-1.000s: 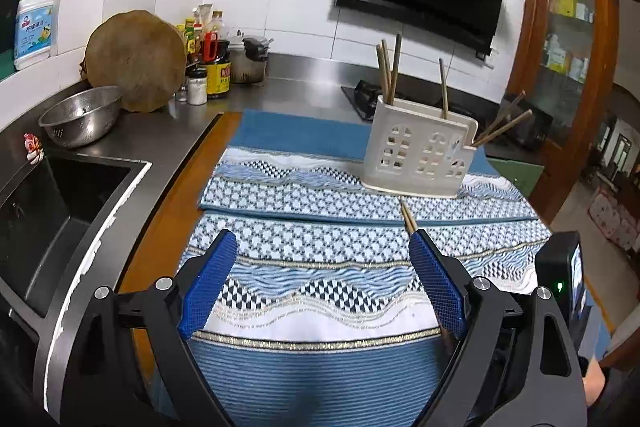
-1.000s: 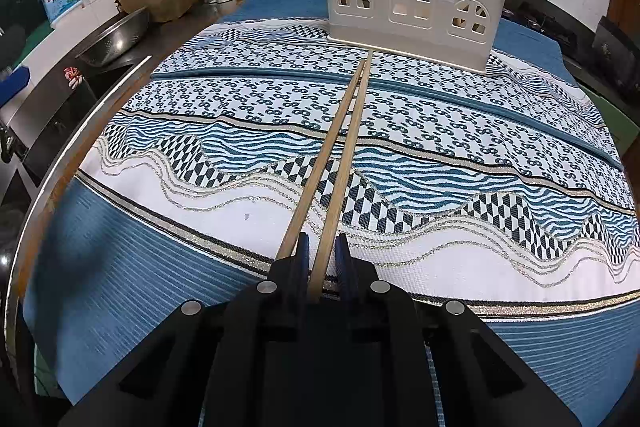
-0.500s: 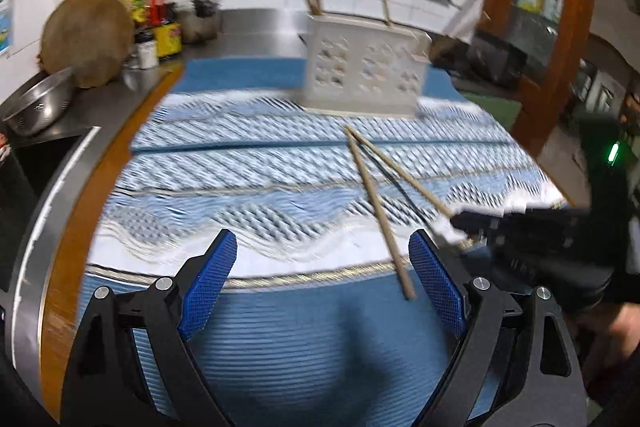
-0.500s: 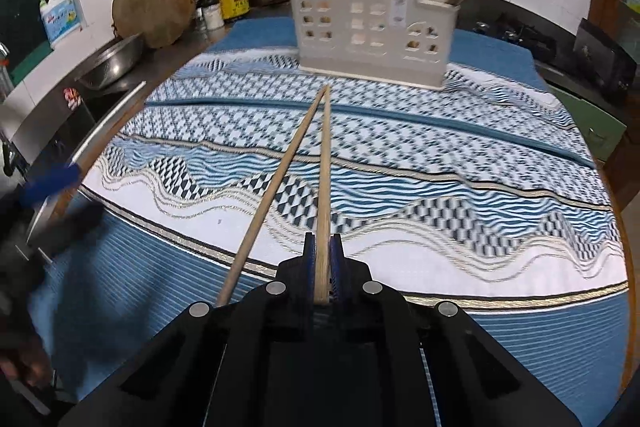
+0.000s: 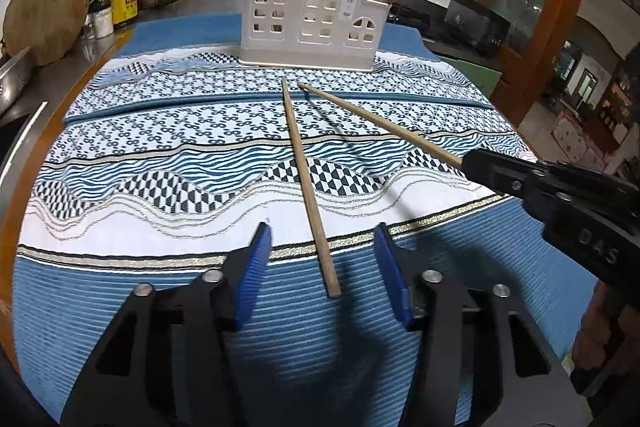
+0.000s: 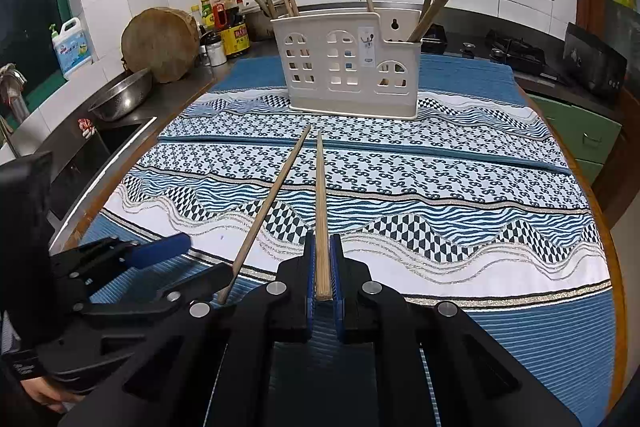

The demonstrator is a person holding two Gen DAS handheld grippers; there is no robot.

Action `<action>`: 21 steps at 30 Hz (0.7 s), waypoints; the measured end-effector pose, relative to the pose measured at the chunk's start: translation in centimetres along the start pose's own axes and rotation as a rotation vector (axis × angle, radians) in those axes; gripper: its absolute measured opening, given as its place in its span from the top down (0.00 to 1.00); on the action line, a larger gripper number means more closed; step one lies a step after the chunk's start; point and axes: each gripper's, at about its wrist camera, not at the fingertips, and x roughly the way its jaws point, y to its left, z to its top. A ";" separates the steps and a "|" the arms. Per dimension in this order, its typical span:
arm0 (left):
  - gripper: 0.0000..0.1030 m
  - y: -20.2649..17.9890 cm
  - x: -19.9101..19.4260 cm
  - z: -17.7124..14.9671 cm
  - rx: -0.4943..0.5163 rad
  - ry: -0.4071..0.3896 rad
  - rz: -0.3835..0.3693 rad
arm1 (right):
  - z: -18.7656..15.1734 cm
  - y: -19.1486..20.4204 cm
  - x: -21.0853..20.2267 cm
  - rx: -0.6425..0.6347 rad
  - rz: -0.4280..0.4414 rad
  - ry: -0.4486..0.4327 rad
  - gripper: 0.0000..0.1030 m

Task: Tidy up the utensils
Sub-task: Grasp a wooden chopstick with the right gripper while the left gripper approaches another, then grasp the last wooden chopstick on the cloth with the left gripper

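Observation:
A white utensil holder (image 5: pixel 312 23) (image 6: pixel 348 67) with several chopsticks in it stands at the far side of the patterned blue cloth (image 5: pixel 160 155). My right gripper (image 6: pixel 322 239) (image 5: pixel 476 165) is shut on the near end of one wooden chopstick (image 6: pixel 320 187) (image 5: pixel 380 123), whose tip points toward the holder. A second chopstick (image 5: pixel 306 187) (image 6: pixel 264 211) lies loose on the cloth. My left gripper (image 5: pixel 322 229) (image 6: pixel 206 255) straddles its near end. Its jaws are closing, and the blue pads (image 5: pixel 256 263) stand clear of the stick on both sides.
A steel bowl (image 6: pixel 120 99), a round wooden board (image 6: pixel 160 43), sauce bottles (image 6: pixel 224 23) and a detergent bottle (image 6: pixel 72 47) line the counter at left, by a sink (image 6: pixel 92 151). A stove (image 6: pixel 516 51) sits at the back right. The cloth's near blue band is bare.
My left gripper came down and rightward over the loose chopstick and its jaws narrowed. My right gripper lifted its chopstick, so the pair has split apart.

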 end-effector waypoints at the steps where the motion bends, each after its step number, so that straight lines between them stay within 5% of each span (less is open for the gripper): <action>1: 0.59 -0.1 0.3 0.0 0.000 0.009 0.000 | 0.0 0.0 -0.1 0.001 0.001 -0.002 0.93; 8: 0.79 -0.2 2.4 0.4 -0.018 0.071 0.003 | 0.1 -0.5 -0.3 0.007 0.013 -0.010 0.93; 21: 0.92 -0.5 3.4 0.6 0.008 0.097 0.069 | 0.2 -1.2 -1.2 0.020 0.011 -0.033 0.93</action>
